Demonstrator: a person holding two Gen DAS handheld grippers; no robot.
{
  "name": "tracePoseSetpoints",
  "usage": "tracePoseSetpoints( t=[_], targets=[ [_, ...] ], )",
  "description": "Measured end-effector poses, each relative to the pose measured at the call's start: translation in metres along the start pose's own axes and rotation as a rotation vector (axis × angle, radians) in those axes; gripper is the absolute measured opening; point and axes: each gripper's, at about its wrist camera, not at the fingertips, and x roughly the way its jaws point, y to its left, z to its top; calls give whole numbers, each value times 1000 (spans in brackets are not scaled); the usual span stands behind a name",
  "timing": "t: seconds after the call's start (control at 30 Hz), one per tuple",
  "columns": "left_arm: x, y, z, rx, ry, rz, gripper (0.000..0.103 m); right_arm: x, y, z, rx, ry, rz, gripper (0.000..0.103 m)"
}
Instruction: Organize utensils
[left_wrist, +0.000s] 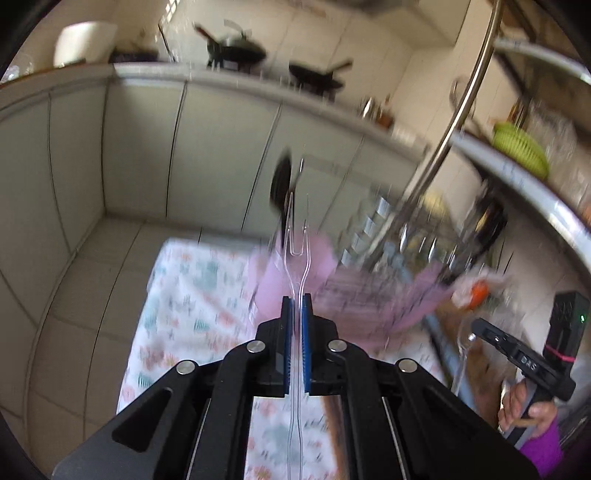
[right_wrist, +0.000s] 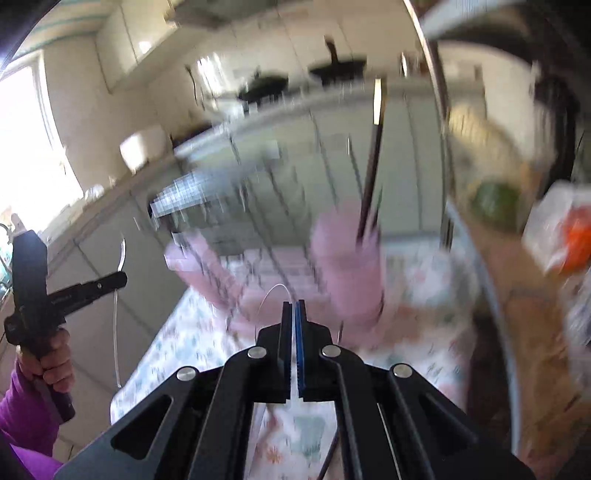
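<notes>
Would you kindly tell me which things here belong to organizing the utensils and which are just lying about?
Job in hand: left gripper, the clear fork it holds, pink holder, black spoon, dark chopsticks.
Lying about: black wok, frying pan, green basket, orange packet.

One clear plastic fork (left_wrist: 297, 243). One black spoon (left_wrist: 280, 184). Two dark pans (left_wrist: 236, 50) on the far worktop (left_wrist: 258, 77). One green basket (left_wrist: 521, 147) on the right shelf. Two tongs: left (left_wrist: 296, 306), right (right_wrist: 294, 310). Pink holders are too blurred to count.
</notes>
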Motion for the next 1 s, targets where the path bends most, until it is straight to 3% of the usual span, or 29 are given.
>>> tracePoseSetpoints(
  t=[0.3, 0.47, 0.77, 1.0],
  targets=[
    [-11, -12, 60, -118, -257, -63, 4, -65, 4, 69, -35, -392, -164, 1],
    [-5, -23, 83, -136, -405, -61, 4, -73, 10, 90, -87, -531, -281, 1],
    [15, -37, 86, -68, -587, 68, 4, -32, 22, 89, -177, -600, -387, 1],
    [37, -39, 67, 6, -629, 129, 4, 0, 32, 70, -258, -620, -438, 1]
  ],
)
